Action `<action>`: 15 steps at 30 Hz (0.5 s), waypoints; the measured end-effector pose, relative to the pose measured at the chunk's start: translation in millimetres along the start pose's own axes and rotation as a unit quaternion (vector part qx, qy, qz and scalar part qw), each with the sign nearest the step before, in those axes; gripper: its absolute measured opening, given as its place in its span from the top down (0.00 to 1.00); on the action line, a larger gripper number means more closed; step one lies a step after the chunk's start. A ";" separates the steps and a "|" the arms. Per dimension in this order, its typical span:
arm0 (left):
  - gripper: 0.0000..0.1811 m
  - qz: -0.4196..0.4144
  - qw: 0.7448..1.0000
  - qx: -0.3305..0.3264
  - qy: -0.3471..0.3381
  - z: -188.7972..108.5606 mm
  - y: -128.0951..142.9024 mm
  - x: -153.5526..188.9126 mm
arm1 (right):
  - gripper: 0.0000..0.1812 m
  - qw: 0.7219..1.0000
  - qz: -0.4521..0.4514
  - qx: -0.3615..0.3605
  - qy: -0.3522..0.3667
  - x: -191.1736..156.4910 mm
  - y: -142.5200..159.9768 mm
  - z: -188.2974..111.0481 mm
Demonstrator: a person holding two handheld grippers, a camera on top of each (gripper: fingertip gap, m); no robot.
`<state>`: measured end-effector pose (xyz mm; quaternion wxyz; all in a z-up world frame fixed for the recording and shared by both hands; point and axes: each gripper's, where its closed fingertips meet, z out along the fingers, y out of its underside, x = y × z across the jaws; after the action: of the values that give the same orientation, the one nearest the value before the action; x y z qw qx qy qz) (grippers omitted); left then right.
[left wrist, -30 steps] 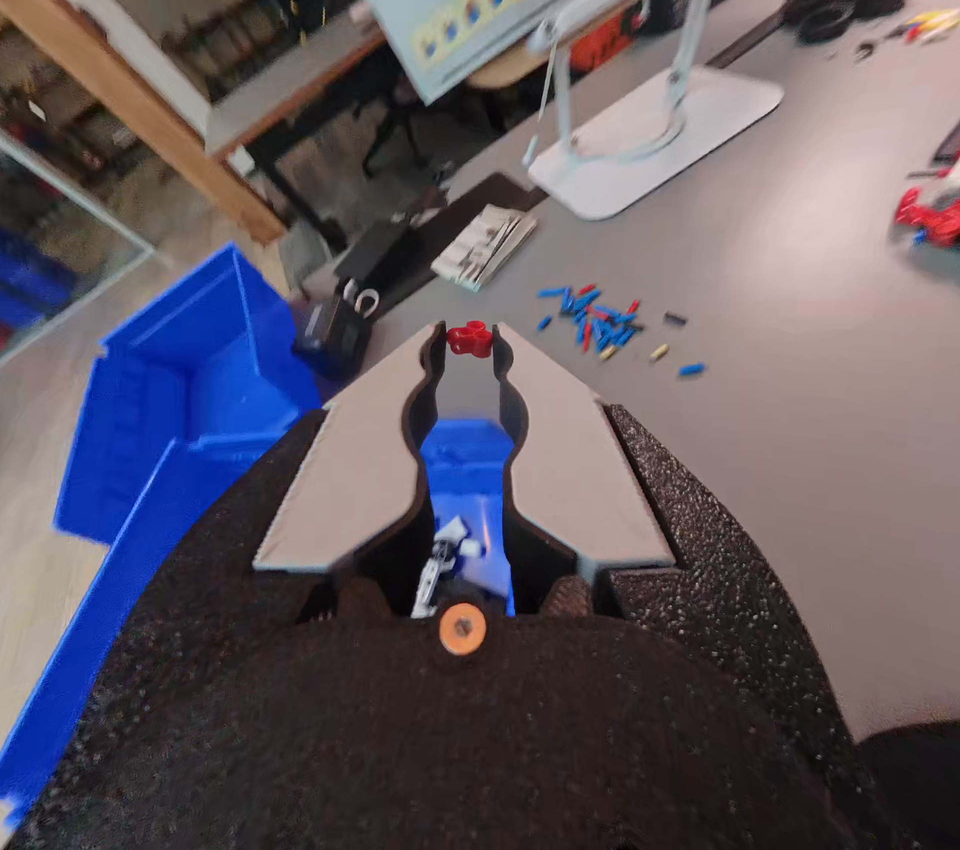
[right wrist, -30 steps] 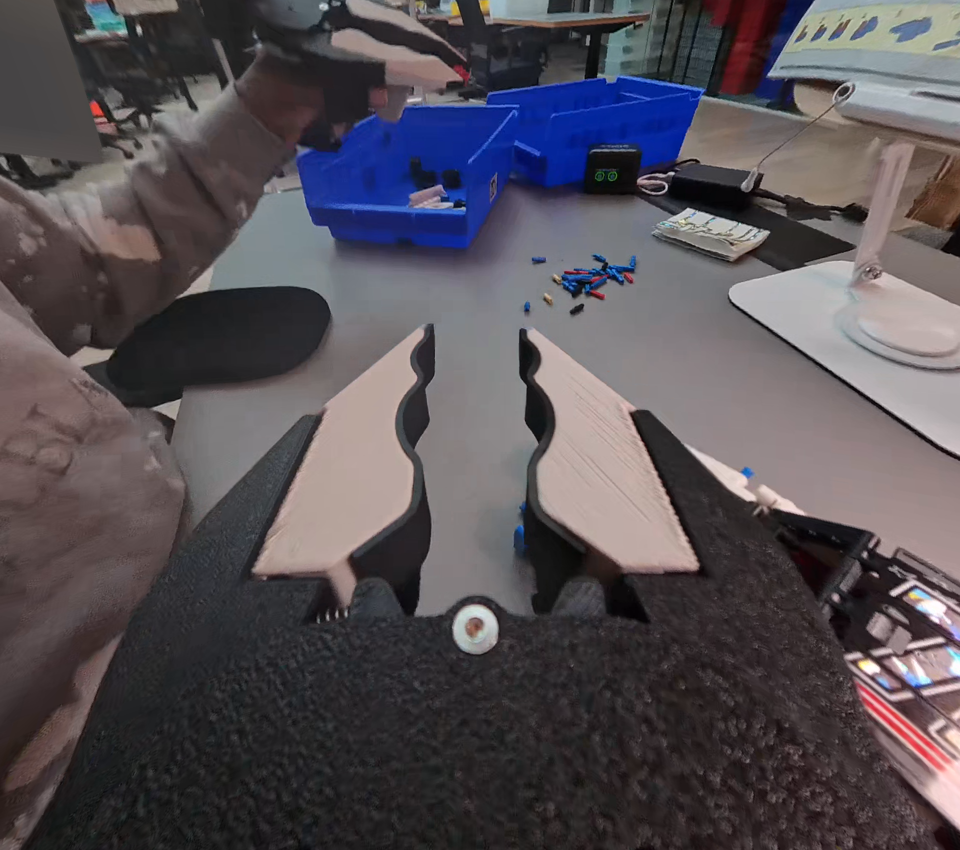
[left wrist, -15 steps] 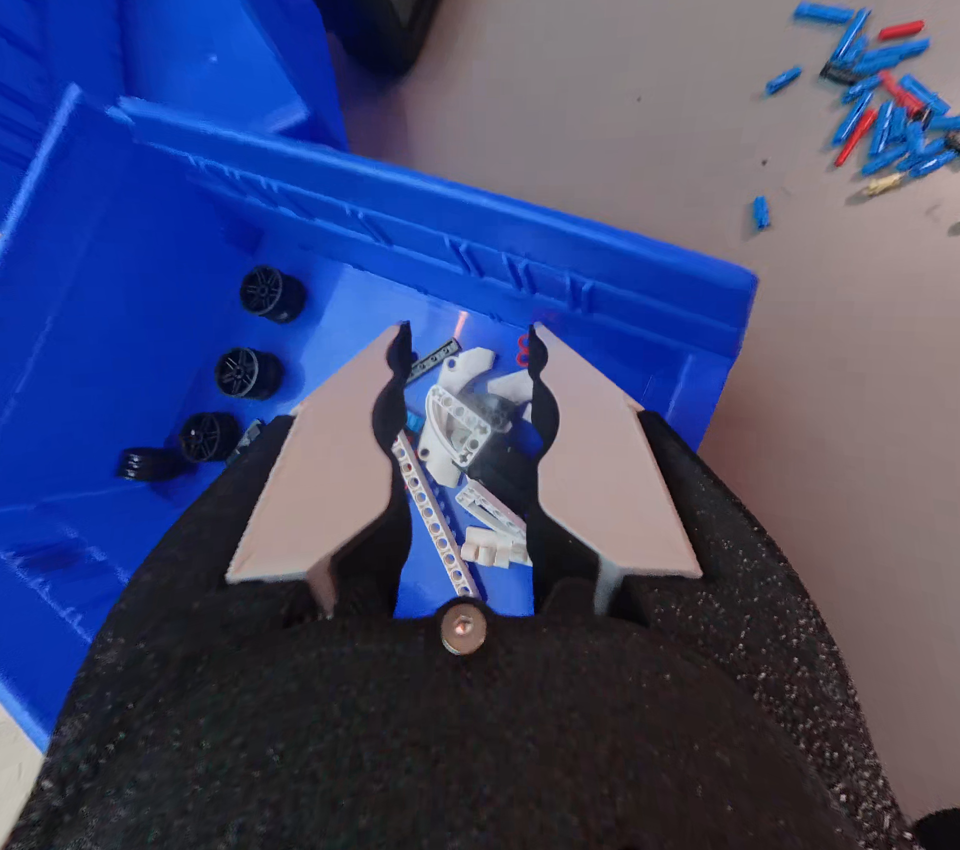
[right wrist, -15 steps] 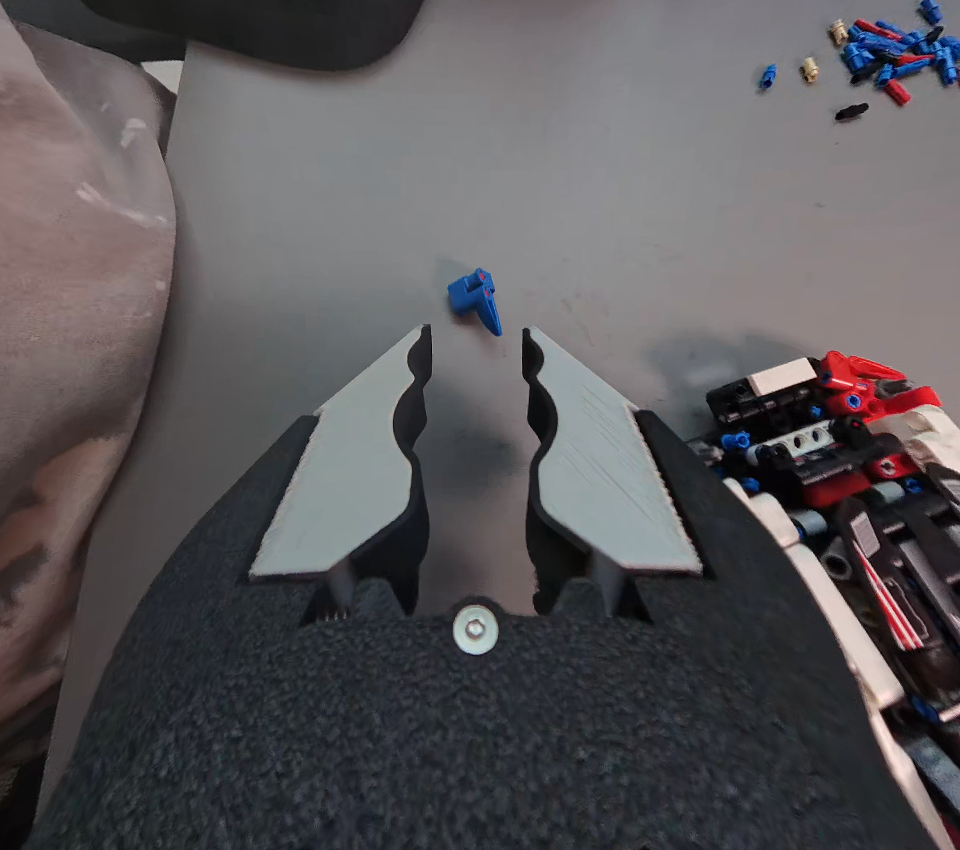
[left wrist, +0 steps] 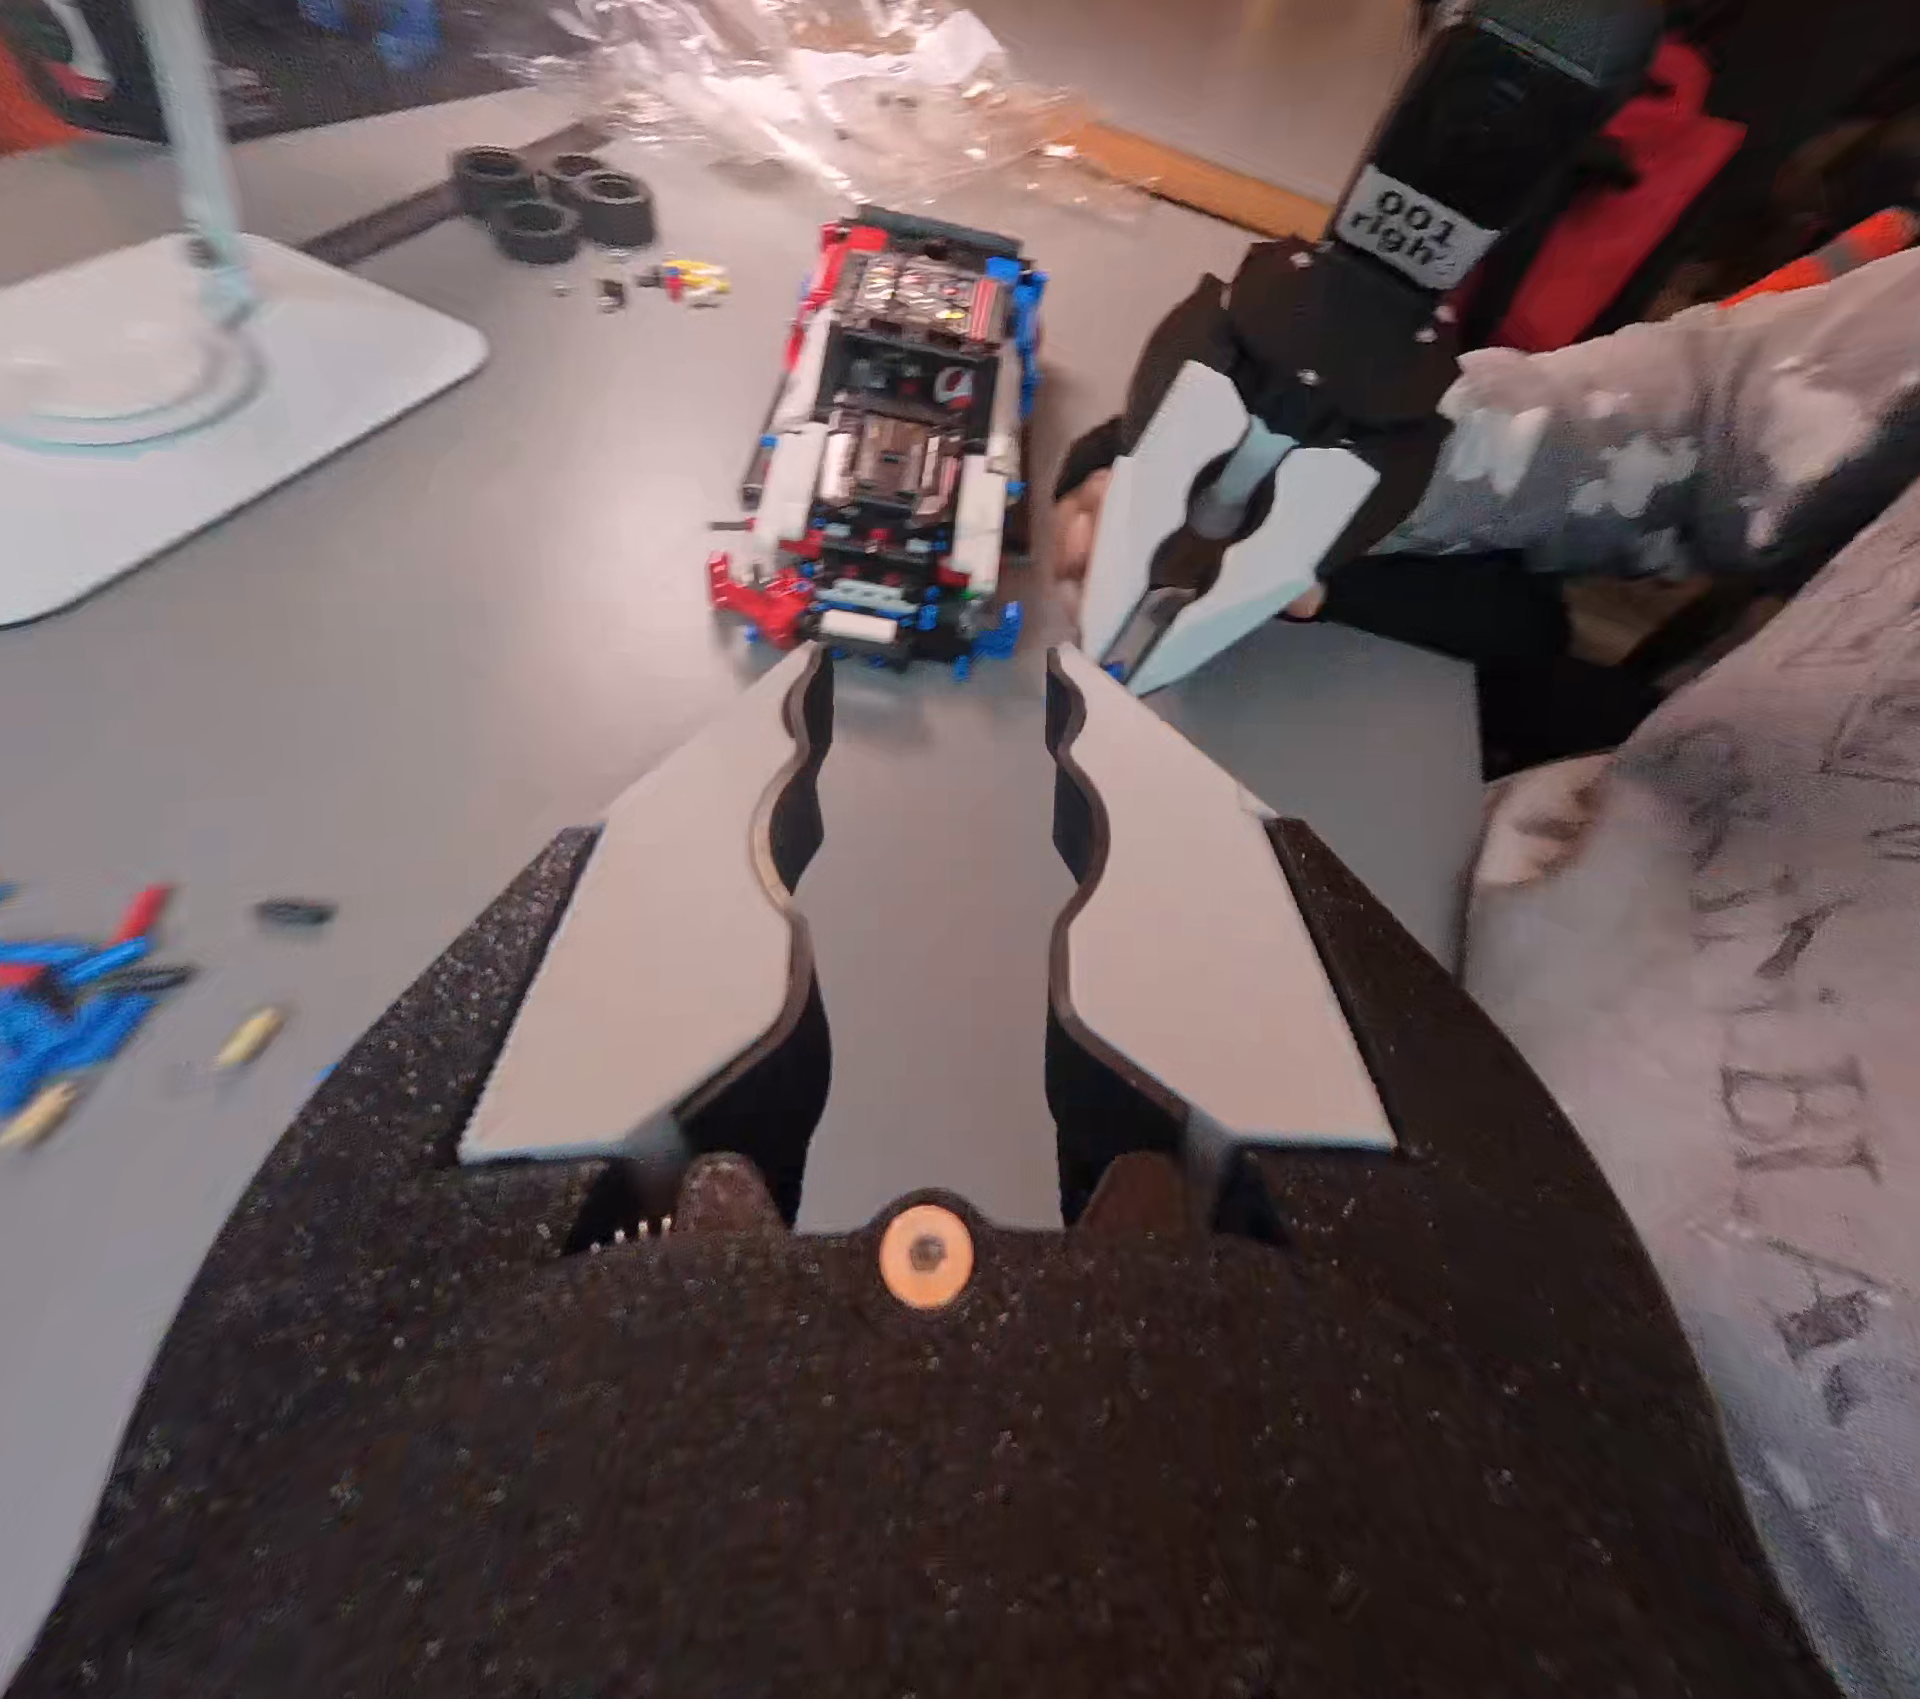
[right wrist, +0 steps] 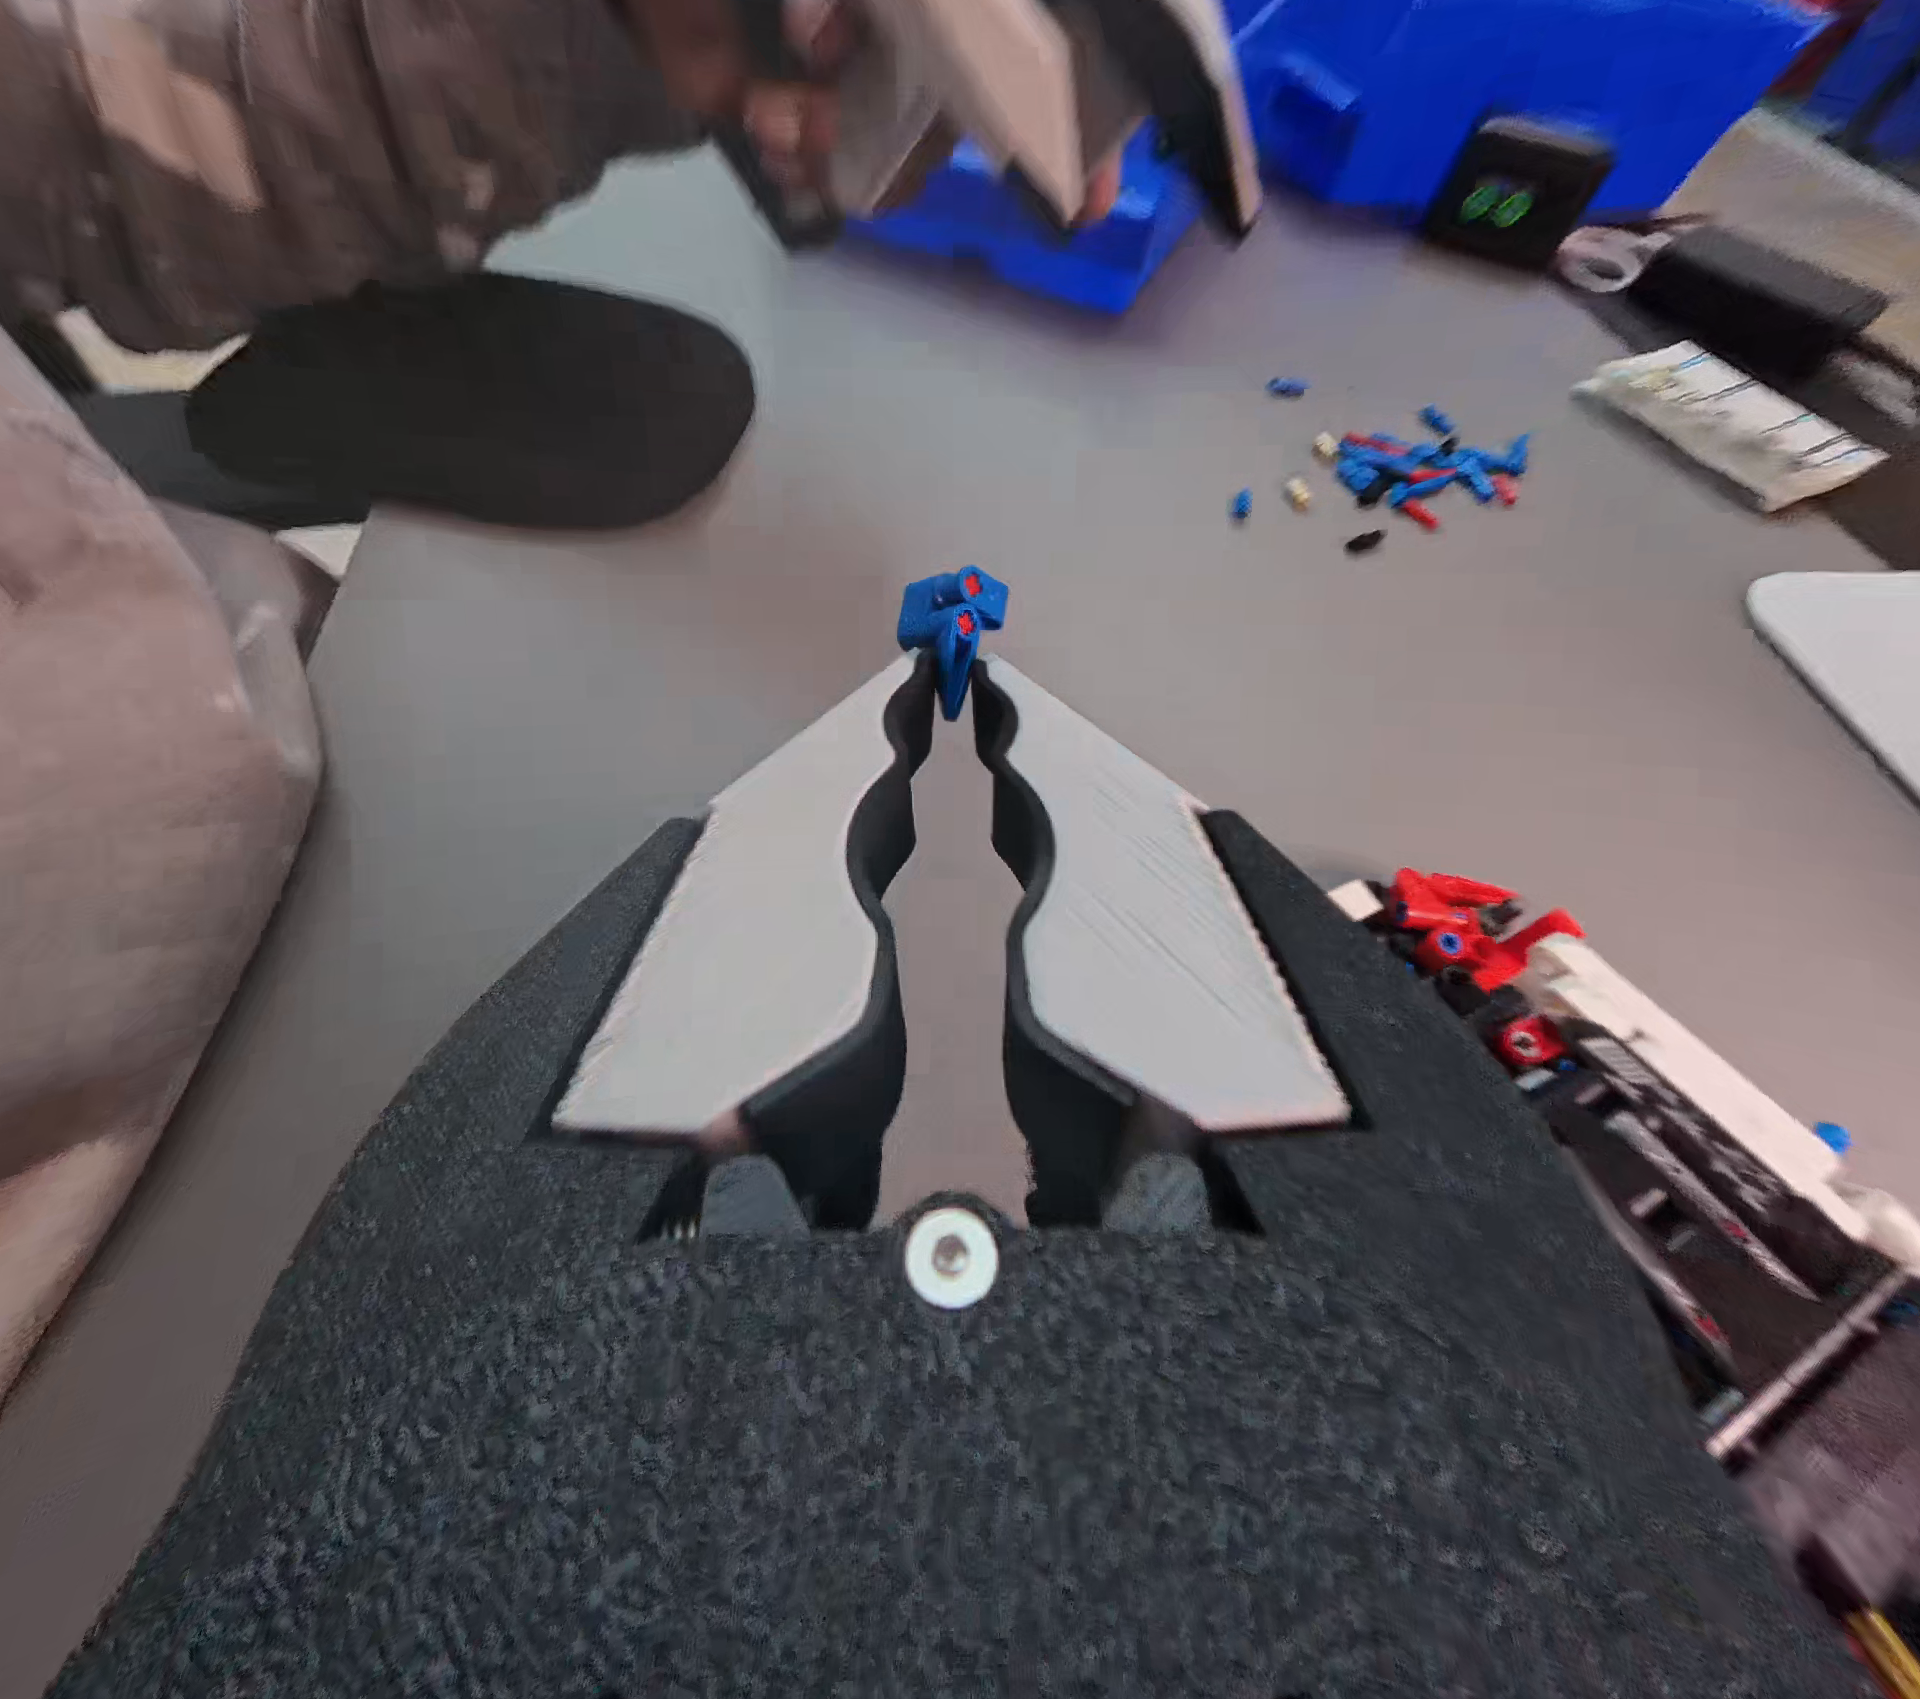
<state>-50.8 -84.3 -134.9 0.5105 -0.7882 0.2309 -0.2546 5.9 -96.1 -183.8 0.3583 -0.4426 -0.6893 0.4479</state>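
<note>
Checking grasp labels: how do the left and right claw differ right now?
Left claw is open with nothing between its fingers; right claw is shut on a small blue piece. Left points at the toy car; right points over bare grey table, car beside it. Both have pale fingers on black bodies.

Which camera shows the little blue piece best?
The right wrist view. There the little blue piece sits sharp and close, pinched at the tips of the right hand-held gripper. In the left wrist view that gripper appears farther off, and only a speck of blue peeks out at its tips.
</note>
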 end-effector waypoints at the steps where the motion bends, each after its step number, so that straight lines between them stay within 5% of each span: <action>1: 0.78 -0.013 0.999 0.011 0.034 13.1 0.4 11.1 | 0.97 0.999 -0.001 0.029 0.020 7.0 -9.6 -5.1; 7: 0.86 -0.083 0.986 0.046 0.138 55.9 -10.5 38.1 | 0.97 0.989 -0.006 0.108 0.099 28.6 -33.9 -23.9; 15: 0.97 -0.096 0.980 0.057 0.166 54.9 -4.4 38.0 | 0.97 0.988 -0.019 0.109 0.109 32.7 -30.5 -25.7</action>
<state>13.6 -68.6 -143.7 0.4824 -0.7230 0.2204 -0.4427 8.5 -64.3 -143.4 0.4861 -0.4334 -0.6015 0.4627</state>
